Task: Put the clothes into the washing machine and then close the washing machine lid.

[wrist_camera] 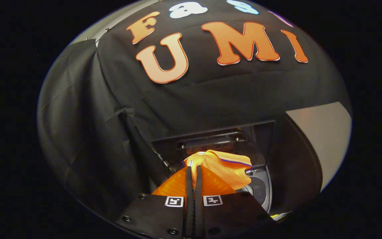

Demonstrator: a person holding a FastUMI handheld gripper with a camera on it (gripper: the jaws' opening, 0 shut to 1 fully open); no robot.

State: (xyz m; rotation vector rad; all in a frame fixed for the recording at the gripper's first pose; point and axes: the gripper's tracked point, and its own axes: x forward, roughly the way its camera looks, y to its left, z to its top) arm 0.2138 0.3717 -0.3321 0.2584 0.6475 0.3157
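Observation:
An orange garment (222, 166) with a thin dark stripe hangs bunched from my gripper (193, 170), whose two fingers are pressed together on its cloth. Just beyond and below the garment lies the washing machine (260, 191), its round grey opening partly showing to the right of the fingers. The machine's dark lid (214, 139) stands raised behind the opening, with a bar-shaped handle across it. The garment hangs above the left part of the opening and hides much of it.
Black booth cloth (104, 132) drapes close on the left and behind the machine. A pale wall panel (327, 132) shows at the right, past a dark curved edge. Something yellowish (281, 215) peeks out low beside the machine.

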